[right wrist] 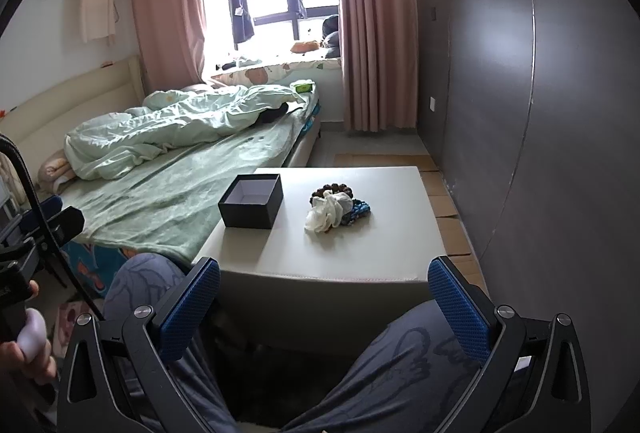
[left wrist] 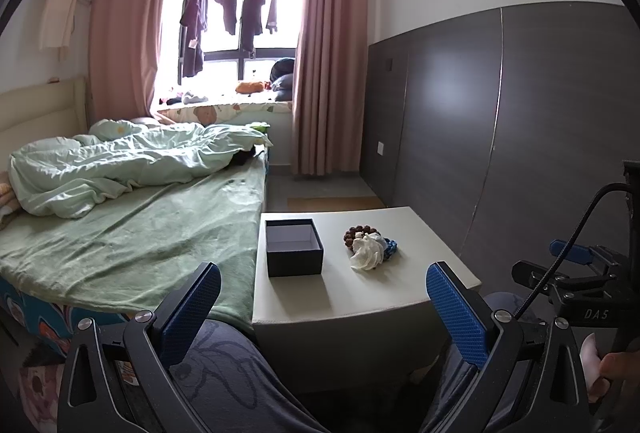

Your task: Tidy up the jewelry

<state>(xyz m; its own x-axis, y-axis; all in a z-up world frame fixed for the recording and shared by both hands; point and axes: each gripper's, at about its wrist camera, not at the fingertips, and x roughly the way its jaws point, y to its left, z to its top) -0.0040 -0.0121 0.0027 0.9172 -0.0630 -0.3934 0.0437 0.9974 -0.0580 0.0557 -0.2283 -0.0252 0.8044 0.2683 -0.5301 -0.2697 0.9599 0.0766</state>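
Observation:
An open dark box with a pale empty inside stands on the left part of a white low table. To its right lies a small pile of jewelry: a brown bead bracelet, a white piece and a blue bead piece. The right wrist view also shows the box, the white piece and the blue piece. My left gripper is open and empty, held short of the table's near edge. My right gripper is open and empty, also short of the table.
A bed with green sheet and rumpled duvet lies against the table's left side. A dark panelled wall runs along the right. The person's knees are under the grippers. Cardboard lies on the floor right of the table.

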